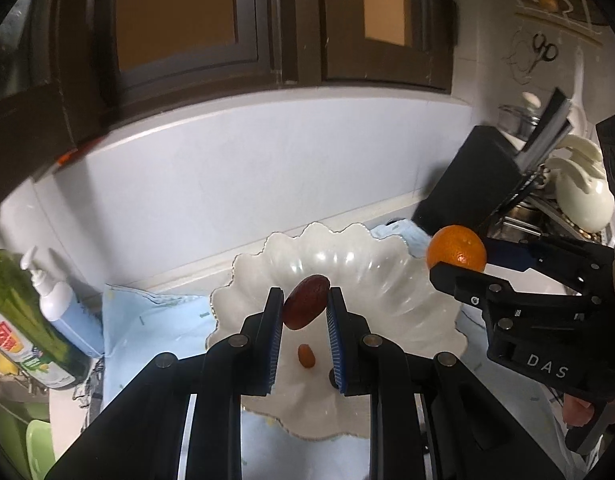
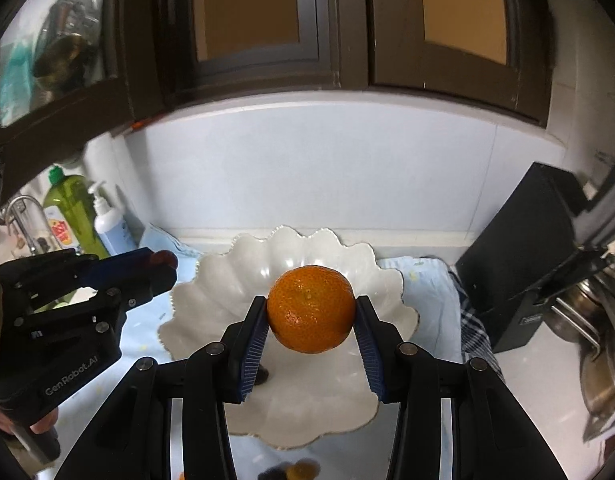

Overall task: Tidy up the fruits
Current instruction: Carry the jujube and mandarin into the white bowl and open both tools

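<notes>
The bench [image 2: 527, 380] runs under both claws, a pale blue cloth [image 1: 147, 320] spread over it. On the cloth, directly beneath and just ahead of each claw, sits the white scalloped bowl [image 1: 387, 280]; it looks like glazed ceramic, so it is probably heavy, brittle at its wavy rim, and slick inside.

The right claw [image 2: 310, 312] is clenched on the orange [image 2: 310, 308], pads at the fruit's widest sides, holding it above the bowl's middle. An orange is firm yet gives a little and its skin is pebbled, so that grip across the middle should hold; squeezing harder would only bruise it.

The left claw [image 1: 305, 308] grasps a dark red, oval fruit [image 1: 306, 307], perhaps a date, though blur makes that uncertain. It is pinched tilted between the pad tips, above the near half of the bowl. Small, light and smooth, it could twist out of so shallow a hold.

Below the left claw, on the bowl's floor, lies a small orange-brown fruit [image 1: 306, 356], the only piece clearly already in.

The left wrist view alone shows that small fruit, plus scissors [image 1: 544, 51] on the wall far right of the claw. The right wrist view alone shows a tap [image 2: 21, 216] far left of its claw, and blurred dark and yellow pieces [image 2: 291, 471] near it, at the picture's bottom edge.
</notes>
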Demonstrator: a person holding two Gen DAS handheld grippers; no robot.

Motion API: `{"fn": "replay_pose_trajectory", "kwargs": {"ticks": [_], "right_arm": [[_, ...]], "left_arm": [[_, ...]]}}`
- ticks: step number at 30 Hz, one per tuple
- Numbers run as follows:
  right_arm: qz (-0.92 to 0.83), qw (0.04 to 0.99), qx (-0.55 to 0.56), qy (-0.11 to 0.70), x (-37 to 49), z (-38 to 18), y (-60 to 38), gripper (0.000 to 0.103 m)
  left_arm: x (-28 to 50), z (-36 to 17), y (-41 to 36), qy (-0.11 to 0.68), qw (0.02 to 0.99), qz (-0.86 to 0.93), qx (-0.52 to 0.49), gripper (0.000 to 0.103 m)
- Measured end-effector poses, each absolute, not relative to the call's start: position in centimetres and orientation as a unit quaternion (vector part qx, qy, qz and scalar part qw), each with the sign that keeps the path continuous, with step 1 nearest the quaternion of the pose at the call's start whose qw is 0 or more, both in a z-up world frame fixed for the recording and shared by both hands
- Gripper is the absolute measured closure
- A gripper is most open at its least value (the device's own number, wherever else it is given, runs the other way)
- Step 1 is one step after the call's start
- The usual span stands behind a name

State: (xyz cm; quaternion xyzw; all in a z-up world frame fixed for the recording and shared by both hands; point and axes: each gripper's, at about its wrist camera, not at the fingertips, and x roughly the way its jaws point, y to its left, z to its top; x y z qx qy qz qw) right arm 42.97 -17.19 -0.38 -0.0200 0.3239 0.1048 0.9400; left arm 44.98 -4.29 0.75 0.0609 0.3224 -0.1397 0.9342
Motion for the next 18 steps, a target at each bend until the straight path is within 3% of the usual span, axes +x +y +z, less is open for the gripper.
{"fn": "replay_pose_trajectory", "kwargs": {"ticks": [18], "right_arm": [[0.102,0.891,-0.021,0.441,52.7,-6.7,-17.7,0.058]], "left_arm": [[54.6,-5.4,-6.0,0.431,0.889,-0.140,0.063,0.081]]}}
